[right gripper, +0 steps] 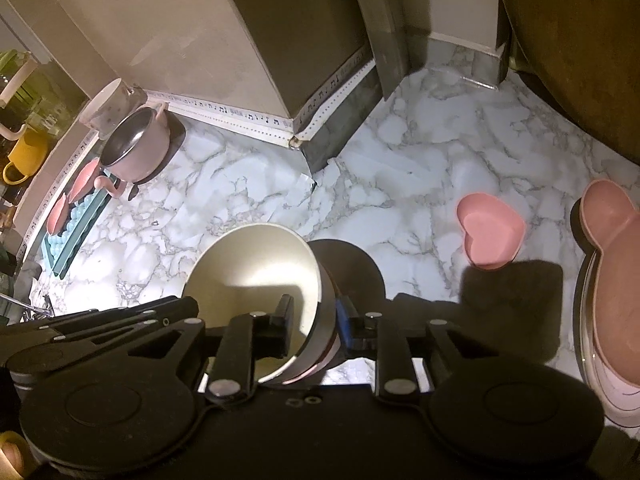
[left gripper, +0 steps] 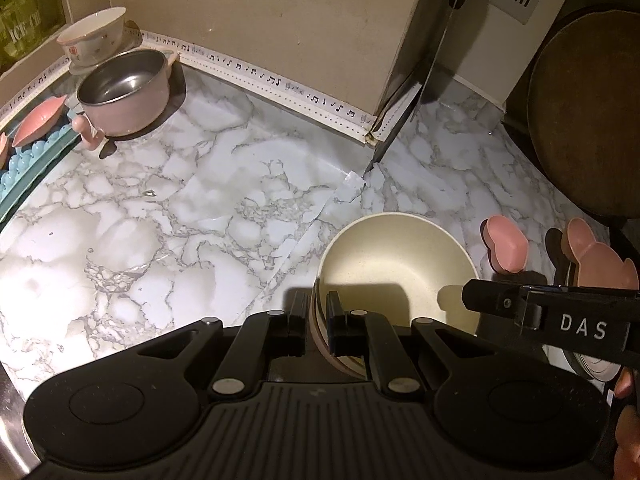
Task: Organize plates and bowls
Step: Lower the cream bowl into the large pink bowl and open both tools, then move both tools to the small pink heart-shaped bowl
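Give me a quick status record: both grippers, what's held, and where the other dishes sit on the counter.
left gripper: shut on the cream bowl, at its rim
right gripper: open, fingers straddling the bowl's opposite wall, inner finger apart from it
cream bowl: tilted, apparently raised off the marble counter
pink pot: back left, empty
floral bowl: behind the pink pot, against the wall
heart dish: on the counter, right of the bowl
eared pink dish: far right, resting on a glass plate
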